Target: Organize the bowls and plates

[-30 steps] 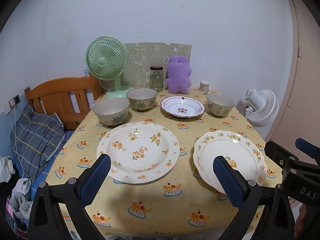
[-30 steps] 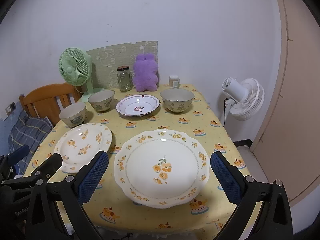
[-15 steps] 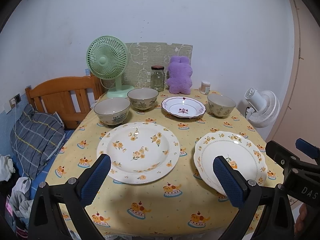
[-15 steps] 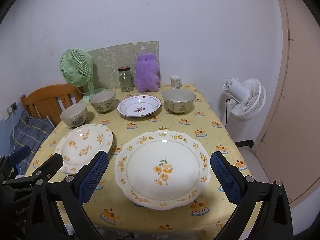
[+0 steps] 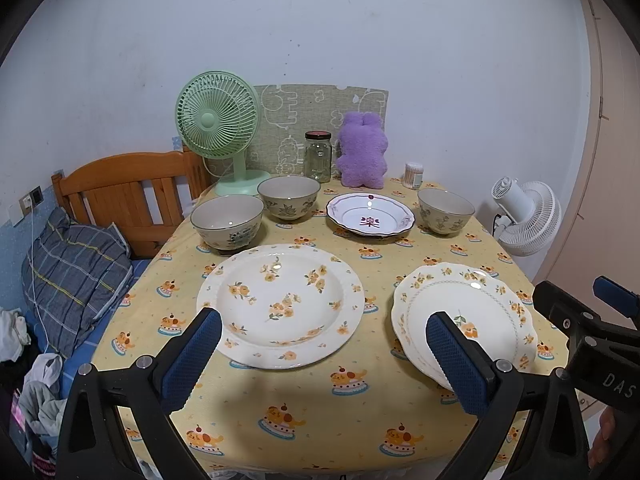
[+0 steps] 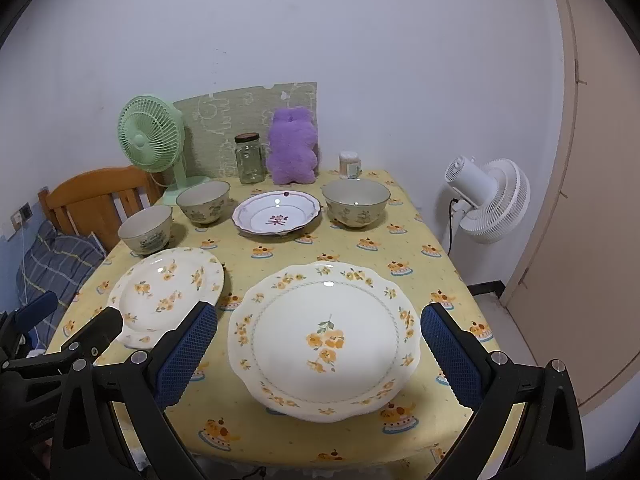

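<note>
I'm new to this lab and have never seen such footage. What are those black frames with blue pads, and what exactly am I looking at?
These are two hand-held grippers, each with a camera looking along its blue-padded fingers. One picture is from the left gripper, the other from the right gripper. Both are open and hold nothing. They hover at the near edge of a table with a yellow tablecloth. On it lie two large flowered plates, a smaller red-patterned plate and three bowls. At the back stand a green fan, a glass jar and a purple plush toy.
</note>
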A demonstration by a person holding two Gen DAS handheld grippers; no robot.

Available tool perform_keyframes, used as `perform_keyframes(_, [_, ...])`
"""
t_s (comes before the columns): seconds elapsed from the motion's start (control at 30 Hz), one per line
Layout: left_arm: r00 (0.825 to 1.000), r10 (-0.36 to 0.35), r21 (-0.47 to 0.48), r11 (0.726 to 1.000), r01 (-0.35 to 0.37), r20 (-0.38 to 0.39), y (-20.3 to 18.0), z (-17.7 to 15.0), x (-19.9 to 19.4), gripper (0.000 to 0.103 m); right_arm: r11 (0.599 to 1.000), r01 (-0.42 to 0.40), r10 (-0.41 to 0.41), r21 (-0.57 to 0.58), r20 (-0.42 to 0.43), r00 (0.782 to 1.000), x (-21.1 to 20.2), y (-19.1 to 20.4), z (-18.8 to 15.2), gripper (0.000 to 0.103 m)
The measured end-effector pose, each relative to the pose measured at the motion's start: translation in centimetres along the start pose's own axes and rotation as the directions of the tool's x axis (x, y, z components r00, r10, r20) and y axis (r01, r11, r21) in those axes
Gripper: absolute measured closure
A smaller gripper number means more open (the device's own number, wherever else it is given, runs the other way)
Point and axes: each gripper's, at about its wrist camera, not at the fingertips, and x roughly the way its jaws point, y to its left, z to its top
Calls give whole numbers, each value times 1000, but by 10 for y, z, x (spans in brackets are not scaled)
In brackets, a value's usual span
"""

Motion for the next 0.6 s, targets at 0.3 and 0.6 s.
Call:
perform_keyframes(0.3, [1000, -2, -1, 1000, 2, 0, 0, 0, 1, 0, 1000, 1, -1, -6, 0, 1000, 0, 2, 0, 0])
perform_keyframes(0.6, [1000, 0, -2, 1000, 0, 0, 0, 1, 1, 0, 1000, -1, 1, -5, -1, 1000, -1, 2, 0, 0])
